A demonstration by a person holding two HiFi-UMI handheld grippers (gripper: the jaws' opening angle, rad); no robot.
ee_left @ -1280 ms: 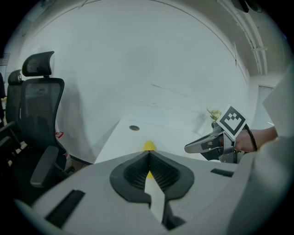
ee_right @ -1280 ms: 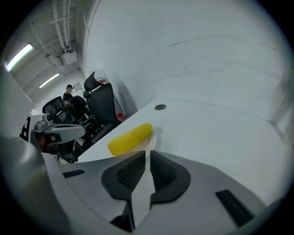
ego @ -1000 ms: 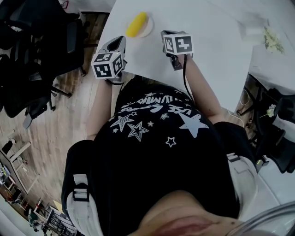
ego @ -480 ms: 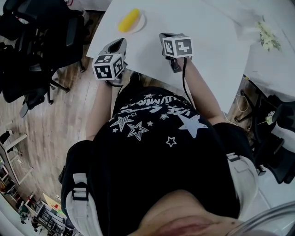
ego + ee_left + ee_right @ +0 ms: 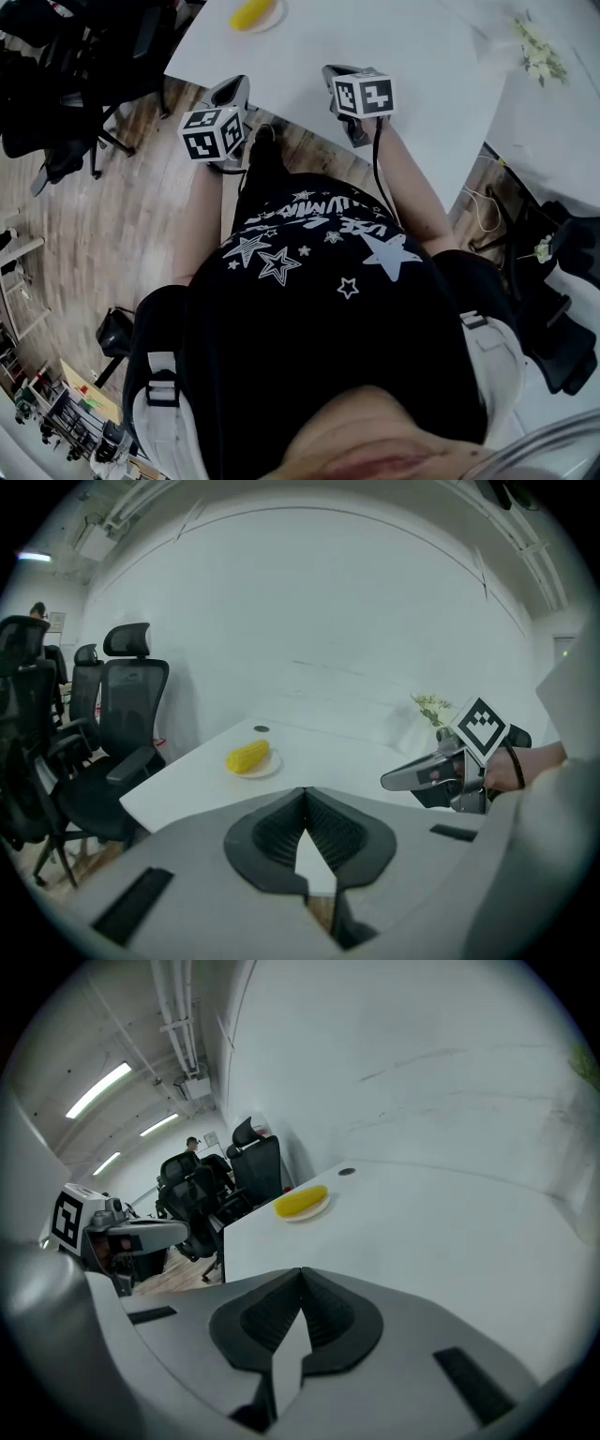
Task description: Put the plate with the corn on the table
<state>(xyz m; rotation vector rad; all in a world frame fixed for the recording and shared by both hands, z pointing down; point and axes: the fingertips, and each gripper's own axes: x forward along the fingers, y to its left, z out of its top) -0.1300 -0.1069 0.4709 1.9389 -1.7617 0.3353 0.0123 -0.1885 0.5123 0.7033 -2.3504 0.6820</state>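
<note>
Holding both claws closed and empty. The left claw [image 5: 303, 794] has its jaw tips pressed together with nothing between them. The right claw [image 5: 300, 1274] is likewise closed on nothing. The plate [image 5: 269, 767] sits flat on the white table [image 5: 394, 56], near the corner beside the black office chairs [image 5: 122, 714]. The corn [image 5: 247, 756] lies on the plate. I have both claws at the table's near edge, pointed toward the plate and well apart from it.
</note>
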